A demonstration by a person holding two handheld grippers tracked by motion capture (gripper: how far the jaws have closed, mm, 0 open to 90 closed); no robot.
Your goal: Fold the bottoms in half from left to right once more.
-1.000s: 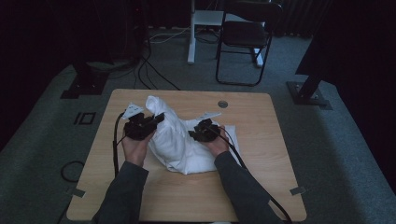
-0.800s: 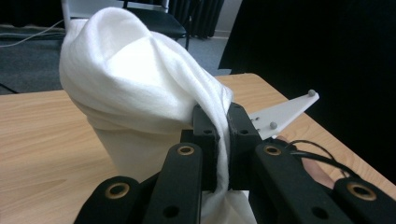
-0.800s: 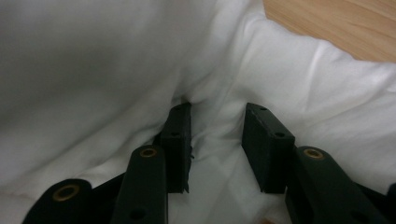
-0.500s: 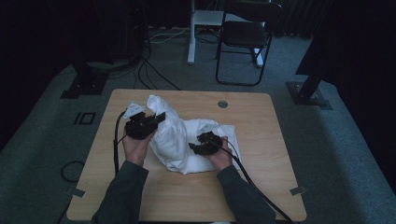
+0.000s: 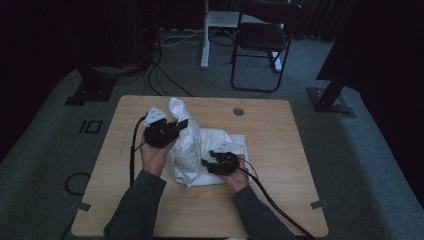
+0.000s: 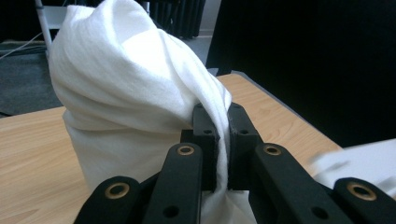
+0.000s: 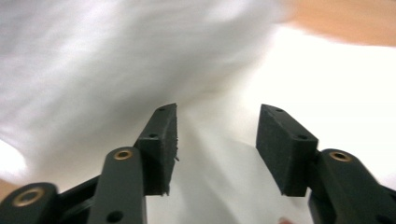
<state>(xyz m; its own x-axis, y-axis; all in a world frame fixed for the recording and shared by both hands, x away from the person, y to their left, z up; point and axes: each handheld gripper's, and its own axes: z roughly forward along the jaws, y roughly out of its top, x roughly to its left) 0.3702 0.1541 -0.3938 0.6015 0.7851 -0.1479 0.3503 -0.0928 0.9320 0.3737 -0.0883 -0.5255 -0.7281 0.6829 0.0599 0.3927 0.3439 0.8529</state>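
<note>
My left gripper had its jaws clamped tight on a fold of the white cloth, pinching it up into a tall bunched peak over the left half of the table. The rest of the cloth lay crumpled near the table's middle. My right gripper hung over the cloth's lower flat part, its jaws having just been opening, now parted with nothing pressed between them, the cloth just beyond.
</note>
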